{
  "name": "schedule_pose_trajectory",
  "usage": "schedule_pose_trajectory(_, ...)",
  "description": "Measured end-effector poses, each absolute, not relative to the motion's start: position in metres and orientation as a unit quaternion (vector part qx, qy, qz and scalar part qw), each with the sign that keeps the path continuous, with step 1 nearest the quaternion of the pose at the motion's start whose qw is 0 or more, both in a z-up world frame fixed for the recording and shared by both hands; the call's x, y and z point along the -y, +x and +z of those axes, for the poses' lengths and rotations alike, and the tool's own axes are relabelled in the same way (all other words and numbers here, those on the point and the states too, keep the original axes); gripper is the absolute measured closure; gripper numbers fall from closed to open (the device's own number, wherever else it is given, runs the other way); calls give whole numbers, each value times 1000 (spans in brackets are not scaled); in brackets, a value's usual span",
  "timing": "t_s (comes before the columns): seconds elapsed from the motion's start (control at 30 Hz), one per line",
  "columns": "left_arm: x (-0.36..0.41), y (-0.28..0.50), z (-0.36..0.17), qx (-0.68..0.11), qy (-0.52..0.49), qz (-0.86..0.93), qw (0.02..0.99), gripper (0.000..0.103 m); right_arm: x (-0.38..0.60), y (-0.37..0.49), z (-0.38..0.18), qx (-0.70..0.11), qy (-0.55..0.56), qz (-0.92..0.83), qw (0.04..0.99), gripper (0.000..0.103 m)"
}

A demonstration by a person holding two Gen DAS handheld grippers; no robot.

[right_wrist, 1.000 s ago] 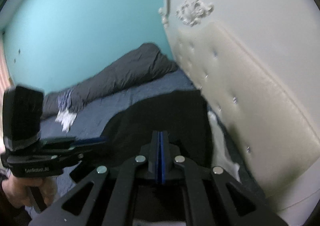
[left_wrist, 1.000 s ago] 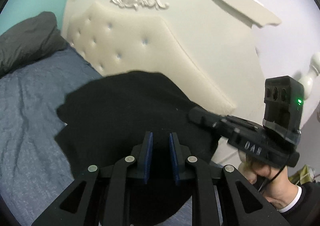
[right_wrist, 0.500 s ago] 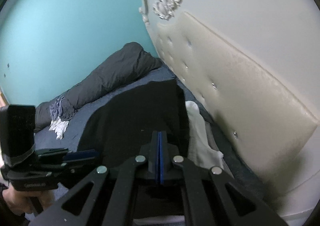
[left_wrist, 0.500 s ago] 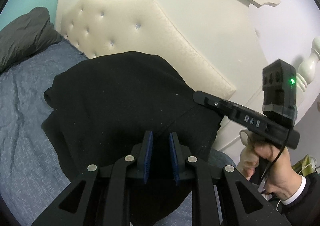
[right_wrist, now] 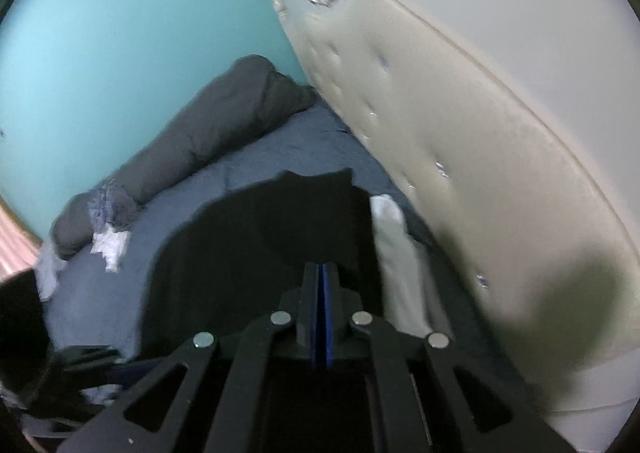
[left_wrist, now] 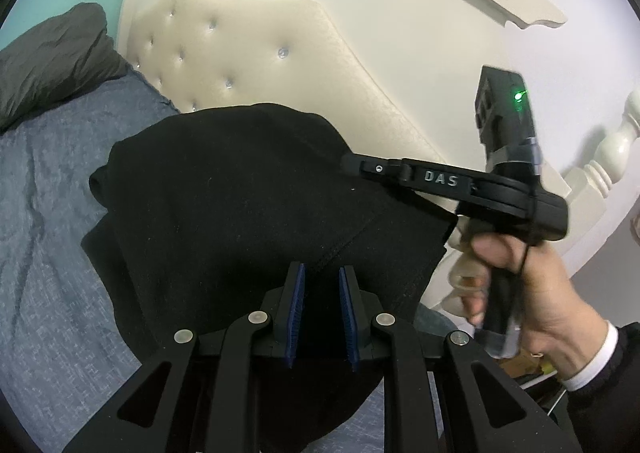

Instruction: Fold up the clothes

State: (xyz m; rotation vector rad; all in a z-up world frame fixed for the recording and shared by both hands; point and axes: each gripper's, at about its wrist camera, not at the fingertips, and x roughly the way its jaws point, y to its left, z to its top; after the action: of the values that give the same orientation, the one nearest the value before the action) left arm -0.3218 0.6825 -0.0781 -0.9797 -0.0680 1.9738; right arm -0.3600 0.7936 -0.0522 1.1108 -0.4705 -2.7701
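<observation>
I am looking at the bed, covered in a blue-grey sheet, which is running up to a cream tufted headboard. A dark grey duvet is lying bunched along the far side by the teal wall. The black garment is spreading over the sheet close to the headboard, its near edge hanging up toward both grippers. Just beside it, between it and the headboard, a white cloth is lying on the bed. My left gripper is holding its jaws slightly apart with black fabric bunched between them, so I am reading that as a grip on the garment. My right gripper is keeping its jaws pressed fully together; from the left view its tip is sitting at the garment's edge, but I cannot tell whether cloth is pinched there.
</observation>
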Motion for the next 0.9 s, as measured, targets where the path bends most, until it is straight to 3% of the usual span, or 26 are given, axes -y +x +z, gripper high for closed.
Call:
schedule_pose_trajectory(0.17, -683, -322, -79, 30, -394, 800, 450, 83, -813, -349, -51, 172, 348, -921, 17, 98)
schedule_pose_trajectory(0.33, -682, -323, -79, 32, -394, 801, 451, 83, -803, -321, -32, 161, 306, -935, 74, 98)
schedule_pose_trajectory(0.5, -683, -322, -79, 34, -396, 800, 449, 83, -785, -313, -41, 124, 344, -927, 79, 98)
schedule_pose_trajectory(0.67, -681, -317, -69, 38, -393, 800, 452, 71, -797, -306, -37, 148, 334, -929, 53, 98)
schedule_pose_trajectory(0.9, -664, -315, -53, 48, -391, 806, 442, 65, -785, -289, -10, 137, 308, -939, 72, 98)
